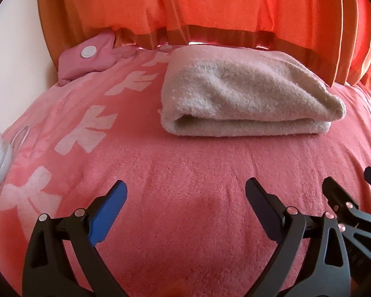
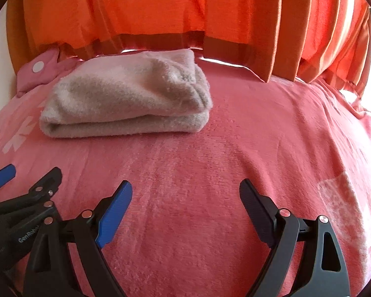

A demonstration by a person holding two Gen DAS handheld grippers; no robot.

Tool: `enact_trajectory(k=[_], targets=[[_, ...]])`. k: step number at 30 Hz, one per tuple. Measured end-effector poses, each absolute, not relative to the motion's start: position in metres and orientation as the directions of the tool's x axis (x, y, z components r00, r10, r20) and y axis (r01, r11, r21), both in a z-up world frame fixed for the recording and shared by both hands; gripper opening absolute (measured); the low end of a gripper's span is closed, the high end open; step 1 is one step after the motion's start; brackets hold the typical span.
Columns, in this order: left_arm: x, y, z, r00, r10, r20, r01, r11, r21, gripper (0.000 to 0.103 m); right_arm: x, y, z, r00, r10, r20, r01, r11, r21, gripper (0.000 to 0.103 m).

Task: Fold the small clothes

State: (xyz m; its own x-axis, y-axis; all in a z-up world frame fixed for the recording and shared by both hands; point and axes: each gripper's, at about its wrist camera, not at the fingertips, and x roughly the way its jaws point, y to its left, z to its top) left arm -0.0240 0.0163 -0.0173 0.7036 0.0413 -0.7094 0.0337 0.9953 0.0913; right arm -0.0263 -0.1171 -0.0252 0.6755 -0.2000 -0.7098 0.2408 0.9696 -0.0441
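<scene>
The left hand-held gripper (image 1: 185,193) stood wide apart with nothing between its fingers, hovering over the pink fleece blanket with pale bow prints (image 1: 185,235). The right hand-held gripper (image 2: 185,193), close beside it, gaped wide too, empty. Beyond both, well apart from the fingertips, the folded cream terry-cloth garment (image 1: 244,94) lay on the blanket. Behind it hung orange pleated curtains (image 1: 210,5); a small pink pouch with a white round snap (image 1: 86,57) sat far left.

Partial brand lettering on a gripper

White letters reading "GenRobo", cut off at the end, stand on the black body of the left gripper (image 2: 19,180), at the right wrist view's lower left edge.
</scene>
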Motion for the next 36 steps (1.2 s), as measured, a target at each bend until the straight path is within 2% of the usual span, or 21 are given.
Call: enact_trajectory(k=[36], targets=[[-0.019, 0.017, -0.031, 0.694, 0.091, -0.715, -0.002, 0.992, 0.124, 0.092, -0.022, -0.109, -0.034, 0.656, -0.22, -0.722, 0.257, 0.964, -0.061, 0.086]])
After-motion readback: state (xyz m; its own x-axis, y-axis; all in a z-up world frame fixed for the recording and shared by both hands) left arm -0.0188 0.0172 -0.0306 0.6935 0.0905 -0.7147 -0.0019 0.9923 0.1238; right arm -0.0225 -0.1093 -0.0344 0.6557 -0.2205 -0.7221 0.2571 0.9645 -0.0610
